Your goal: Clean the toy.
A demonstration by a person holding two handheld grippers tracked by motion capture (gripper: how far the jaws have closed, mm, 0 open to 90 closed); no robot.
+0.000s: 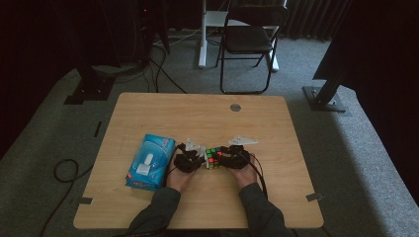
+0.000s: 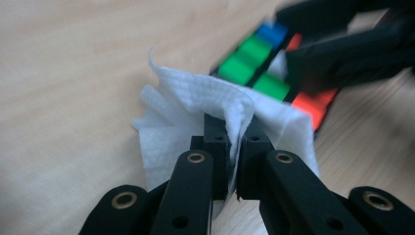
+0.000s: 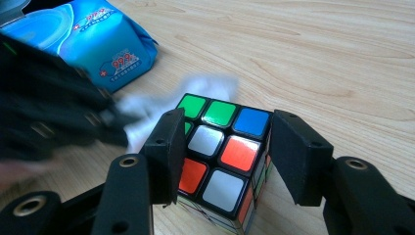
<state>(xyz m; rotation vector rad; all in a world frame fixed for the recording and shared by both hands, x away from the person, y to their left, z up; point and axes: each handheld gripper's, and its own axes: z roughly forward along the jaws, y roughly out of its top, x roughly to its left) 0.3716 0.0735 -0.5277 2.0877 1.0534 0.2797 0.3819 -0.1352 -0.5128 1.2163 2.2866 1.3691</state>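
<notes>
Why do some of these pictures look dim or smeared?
High view: dim, the room behind the table nearly black. Left gripper view: the wipe is sharp, the puzzle cube and right gripper behind it blurred. Right gripper view: cube sharp with glare on its stickers, left gripper smeared.

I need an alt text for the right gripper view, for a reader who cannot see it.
The right gripper grips a colourful puzzle cube on a wooden table. At left, the blurred left gripper holds a white wipe against the cube, with a blue wipes pack behind.
</notes>
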